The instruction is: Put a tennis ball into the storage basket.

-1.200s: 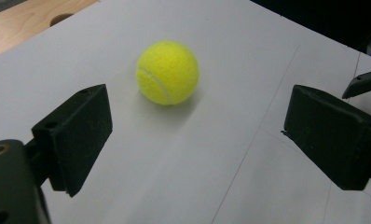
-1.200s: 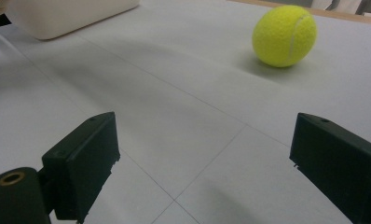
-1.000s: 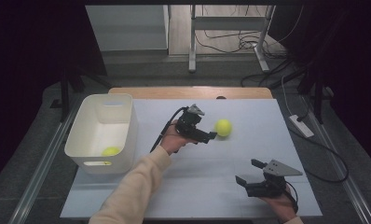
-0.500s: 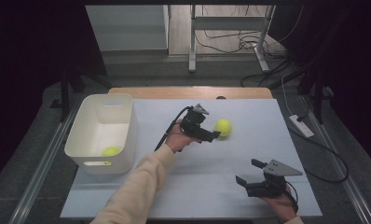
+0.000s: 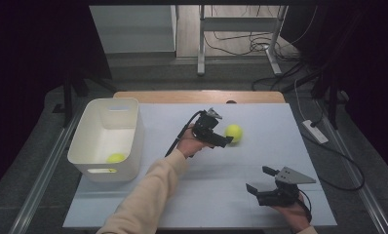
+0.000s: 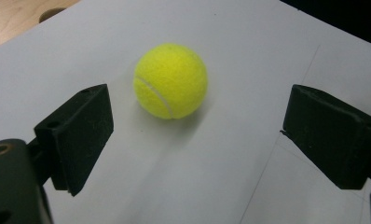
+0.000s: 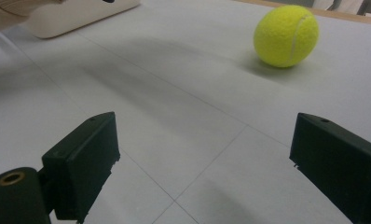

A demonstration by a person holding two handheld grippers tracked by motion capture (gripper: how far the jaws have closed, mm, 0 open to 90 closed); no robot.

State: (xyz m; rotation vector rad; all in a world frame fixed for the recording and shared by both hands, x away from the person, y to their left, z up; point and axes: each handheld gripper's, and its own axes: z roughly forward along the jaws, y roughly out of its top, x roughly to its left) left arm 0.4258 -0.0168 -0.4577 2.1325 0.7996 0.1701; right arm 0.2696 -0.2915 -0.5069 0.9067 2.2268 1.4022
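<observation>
Left gripper (image 5: 225, 141): it hovers right at the tennis ball (image 5: 234, 133), jaws wide apart and just now narrowing a touch; in the left gripper view the ball (image 6: 170, 80) sits ahead of the pads, nothing gripped.
Tennis ball: it rests on the white table (image 5: 182, 195), mid-table toward the far side, untouched.
Right gripper (image 5: 260, 179): it is low at the near right, well apart from the ball, jaws spread wide on bare table.
White bin (image 5: 128, 141): it stands at the left with a second yellow ball (image 5: 116, 158) inside, near its front wall.
</observation>
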